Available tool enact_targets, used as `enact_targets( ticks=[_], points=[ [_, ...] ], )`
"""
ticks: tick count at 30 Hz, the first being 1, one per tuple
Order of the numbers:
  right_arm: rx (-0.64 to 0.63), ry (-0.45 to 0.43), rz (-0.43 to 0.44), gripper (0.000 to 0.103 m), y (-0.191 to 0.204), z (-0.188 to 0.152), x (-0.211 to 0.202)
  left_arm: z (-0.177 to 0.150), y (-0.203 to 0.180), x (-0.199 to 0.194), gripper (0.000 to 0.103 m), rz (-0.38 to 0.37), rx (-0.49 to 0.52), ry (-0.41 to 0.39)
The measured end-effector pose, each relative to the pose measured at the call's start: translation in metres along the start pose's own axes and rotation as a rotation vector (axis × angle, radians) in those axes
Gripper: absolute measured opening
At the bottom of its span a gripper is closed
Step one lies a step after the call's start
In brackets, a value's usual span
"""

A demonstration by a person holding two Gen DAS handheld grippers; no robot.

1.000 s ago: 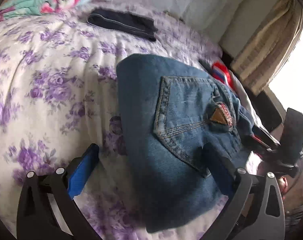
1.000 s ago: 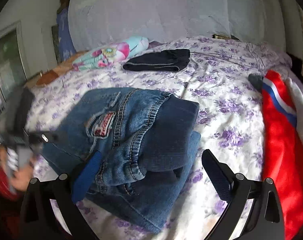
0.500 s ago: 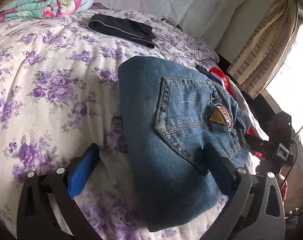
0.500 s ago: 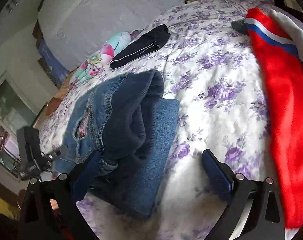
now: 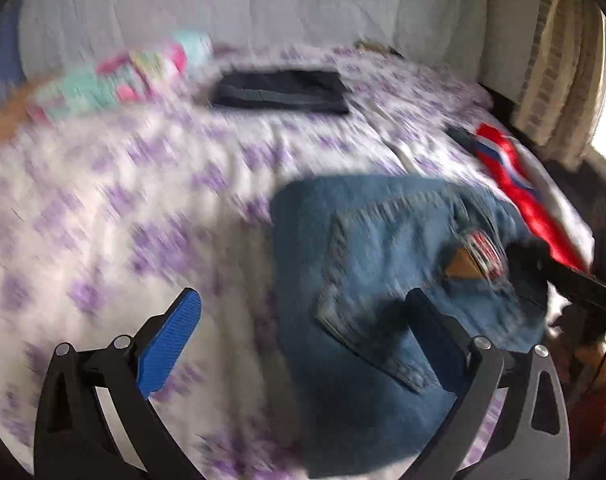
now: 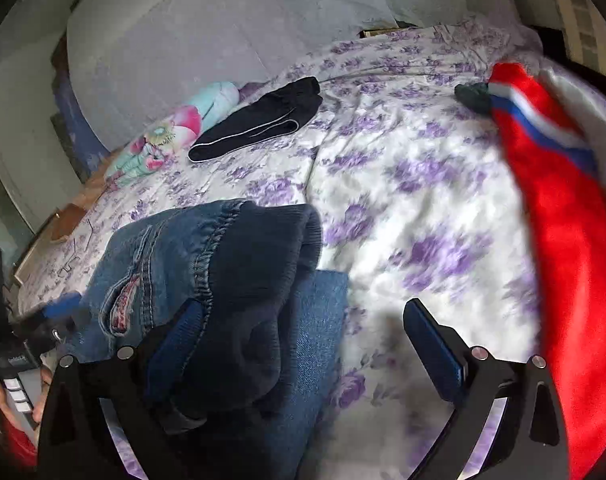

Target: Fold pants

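Observation:
The blue jeans [image 5: 387, 292] lie folded in a compact stack on the purple-flowered bedsheet [image 5: 115, 208], back pocket and brown tag up. In the right wrist view the jeans [image 6: 231, 276] show their dark ribbed waistband on top. My left gripper [image 5: 303, 312] is open and empty, its right finger above the jeans, its left finger above the sheet. My right gripper [image 6: 303, 328] is open and empty, its left finger over the jeans' waistband, its right finger above the bare sheet [image 6: 415, 184]. The left wrist view is blurred.
A folded black garment [image 5: 279, 92] [image 6: 259, 124] lies at the back of the bed. A floral pillow [image 6: 171, 132] lies beside it. A red, white and blue garment [image 6: 563, 216] [image 5: 515, 188] lies on the right. Curtain [image 5: 559, 64] and window stand at the right.
Both grippers stay open. The left view has swung up and left, fast enough to blur. The right view has tilted so the jeans sit lower left.

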State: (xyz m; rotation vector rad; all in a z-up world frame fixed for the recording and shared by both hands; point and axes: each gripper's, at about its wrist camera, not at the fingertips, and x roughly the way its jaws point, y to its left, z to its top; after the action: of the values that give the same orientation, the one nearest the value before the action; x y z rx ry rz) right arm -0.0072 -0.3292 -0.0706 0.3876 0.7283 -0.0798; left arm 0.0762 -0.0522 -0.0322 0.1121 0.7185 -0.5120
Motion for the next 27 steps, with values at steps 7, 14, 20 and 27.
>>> enact_targets(
  ticks=[7,14,20,27],
  points=[
    [0.033,-0.008,0.041,0.100,-0.008,-0.001,-0.001,0.003,0.002,0.015,0.099,0.038,0.025,-0.052],
    [0.034,-0.017,0.051,0.100,-0.007,-0.002,-0.003,0.000,0.010,0.018,0.099,-0.018,-0.039,-0.037],
    [0.029,-0.025,0.042,0.100,-0.006,-0.003,-0.004,-0.001,0.007,0.017,0.099,0.002,-0.030,-0.054],
    [0.049,-0.007,0.058,0.100,-0.009,-0.001,0.000,0.000,0.010,0.020,0.099,-0.024,-0.045,-0.034]
  ],
)
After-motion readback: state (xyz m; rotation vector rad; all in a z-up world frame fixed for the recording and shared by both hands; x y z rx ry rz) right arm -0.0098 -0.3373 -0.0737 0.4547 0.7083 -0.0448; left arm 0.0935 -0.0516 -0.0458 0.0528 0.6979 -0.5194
